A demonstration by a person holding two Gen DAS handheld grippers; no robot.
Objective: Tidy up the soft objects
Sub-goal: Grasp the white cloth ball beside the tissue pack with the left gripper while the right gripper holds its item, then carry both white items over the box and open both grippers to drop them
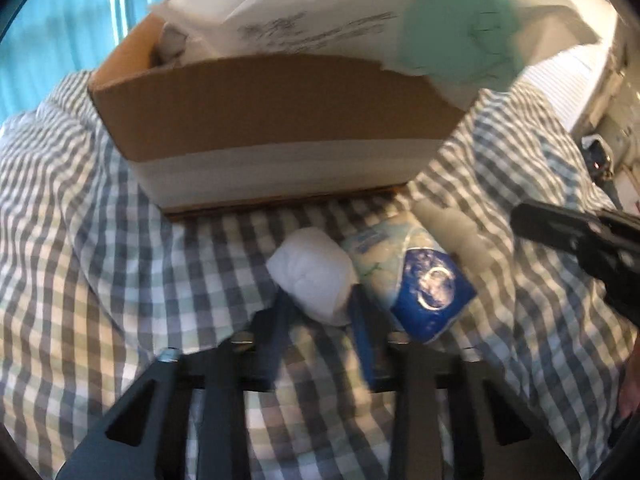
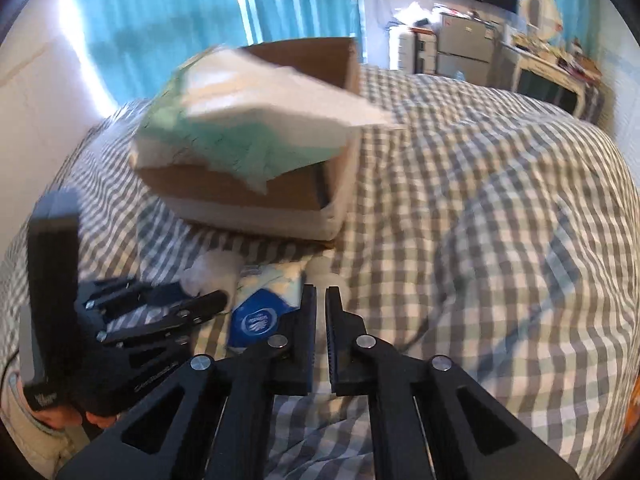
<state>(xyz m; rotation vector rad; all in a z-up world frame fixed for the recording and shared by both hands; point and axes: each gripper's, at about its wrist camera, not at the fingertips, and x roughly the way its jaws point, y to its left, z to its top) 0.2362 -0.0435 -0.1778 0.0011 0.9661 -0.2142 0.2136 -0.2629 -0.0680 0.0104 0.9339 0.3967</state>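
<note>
My left claw (image 1: 316,304) is clamped on the white roll (image 1: 312,276), just before the cardboard box (image 1: 280,120). My right claw (image 2: 321,300) is closed, empty; open checked bed (image 2: 500,240) lies rightward.

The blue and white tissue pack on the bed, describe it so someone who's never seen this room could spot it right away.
Find the cardboard box standing on the checked bedspread. On the cover just in front of it lie a few small soft items in a row. The tissue pack is next to the plain white bundle, and it alone has a dark blue panel with a round white emblem.
</note>
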